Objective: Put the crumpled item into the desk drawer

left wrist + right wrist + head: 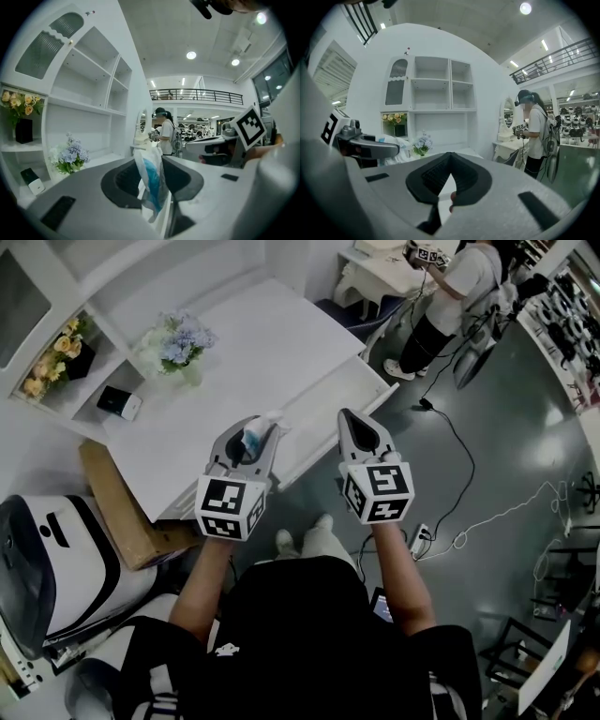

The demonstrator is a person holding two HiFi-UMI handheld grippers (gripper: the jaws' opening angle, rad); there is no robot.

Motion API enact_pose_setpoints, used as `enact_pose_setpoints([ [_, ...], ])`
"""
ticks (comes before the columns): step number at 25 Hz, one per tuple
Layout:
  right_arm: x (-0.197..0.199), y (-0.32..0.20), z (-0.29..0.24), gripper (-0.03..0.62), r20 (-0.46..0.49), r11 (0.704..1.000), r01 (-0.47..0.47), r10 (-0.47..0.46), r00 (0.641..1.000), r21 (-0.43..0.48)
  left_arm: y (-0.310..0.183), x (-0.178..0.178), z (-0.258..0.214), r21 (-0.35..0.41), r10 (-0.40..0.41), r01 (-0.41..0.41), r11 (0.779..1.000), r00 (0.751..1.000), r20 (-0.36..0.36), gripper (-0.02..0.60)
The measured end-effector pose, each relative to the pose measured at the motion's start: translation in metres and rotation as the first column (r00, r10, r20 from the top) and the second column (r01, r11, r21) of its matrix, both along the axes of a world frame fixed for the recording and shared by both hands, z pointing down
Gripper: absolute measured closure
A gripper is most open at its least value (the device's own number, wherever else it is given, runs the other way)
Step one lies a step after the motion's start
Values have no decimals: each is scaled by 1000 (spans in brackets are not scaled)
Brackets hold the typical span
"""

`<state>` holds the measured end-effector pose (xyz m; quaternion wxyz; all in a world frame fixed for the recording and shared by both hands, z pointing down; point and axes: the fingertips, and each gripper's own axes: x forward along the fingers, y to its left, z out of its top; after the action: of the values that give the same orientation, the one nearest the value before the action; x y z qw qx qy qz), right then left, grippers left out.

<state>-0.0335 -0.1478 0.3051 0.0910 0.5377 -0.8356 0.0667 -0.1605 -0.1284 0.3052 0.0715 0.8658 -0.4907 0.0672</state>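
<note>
The crumpled item (253, 437), a white and blue plastic wad, sits pinched between the jaws of my left gripper (265, 424), which is shut on it. In the left gripper view the crumpled item (151, 178) stands upright between the dark pads. The left gripper hovers over the near left end of the open desk drawer (328, 404), which is pulled out from the white desk (272, 329). My right gripper (350, 418) is beside it over the drawer front, shut with nothing held. In the right gripper view the right gripper (449, 160) has its pads meeting at the tips.
A vase of blue flowers (183, 343) and a small black-and-white device (120, 401) are on the desk. Yellow flowers (56, 354) stand on a shelf at left. A cardboard box (122, 512) leans beside the desk. A person (450, 296) stands at the back; cables (469, 484) cross the floor.
</note>
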Motion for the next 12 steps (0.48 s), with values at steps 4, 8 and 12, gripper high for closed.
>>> enact_pose_setpoints([
  [4, 7, -8, 8, 599, 1, 1000, -7, 7, 1000, -14, -8, 9, 5, -6, 11, -11, 1000, 1000, 4, 466],
  [8, 12, -20, 16, 599, 5, 1000, -11, 11, 1000, -20, -23, 14, 14, -17, 14, -14, 1000, 1000, 10, 466],
  [12, 28, -37, 25, 599, 20, 999, -22, 23, 1000, -43, -39, 27, 21, -24, 17, -17, 1000, 1000, 11, 466],
])
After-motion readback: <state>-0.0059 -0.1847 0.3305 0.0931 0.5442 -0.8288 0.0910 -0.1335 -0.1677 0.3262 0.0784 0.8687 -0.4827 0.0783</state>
